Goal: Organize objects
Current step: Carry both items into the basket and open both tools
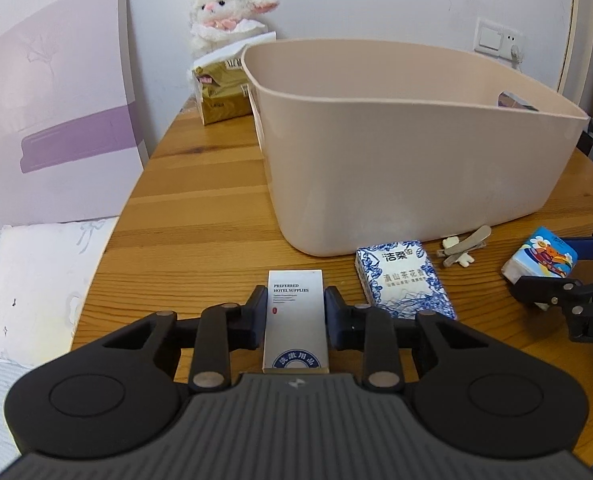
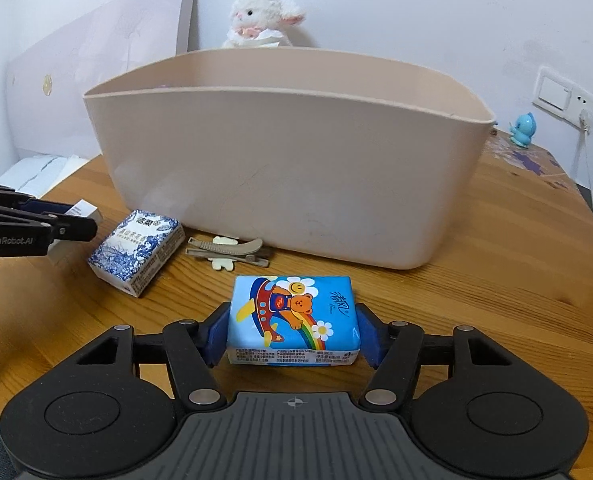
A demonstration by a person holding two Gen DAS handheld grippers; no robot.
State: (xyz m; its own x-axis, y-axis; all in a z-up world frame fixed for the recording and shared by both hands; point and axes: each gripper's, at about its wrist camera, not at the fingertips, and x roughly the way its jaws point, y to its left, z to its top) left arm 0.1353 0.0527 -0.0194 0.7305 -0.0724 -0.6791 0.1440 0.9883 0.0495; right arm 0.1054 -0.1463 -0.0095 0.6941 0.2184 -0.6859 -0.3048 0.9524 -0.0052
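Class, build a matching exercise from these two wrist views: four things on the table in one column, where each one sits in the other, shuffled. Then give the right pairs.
Things
1. white box
2. bear tissue pack
3. blue-and-white pack
4. hair clips

Places
A. flat on the table, no gripper on it
B. between the right gripper's fingers
C. by the foot of the beige bin
D. between the left gripper's fingers

Pairs: 1-D, 2-B, 3-A, 4-C
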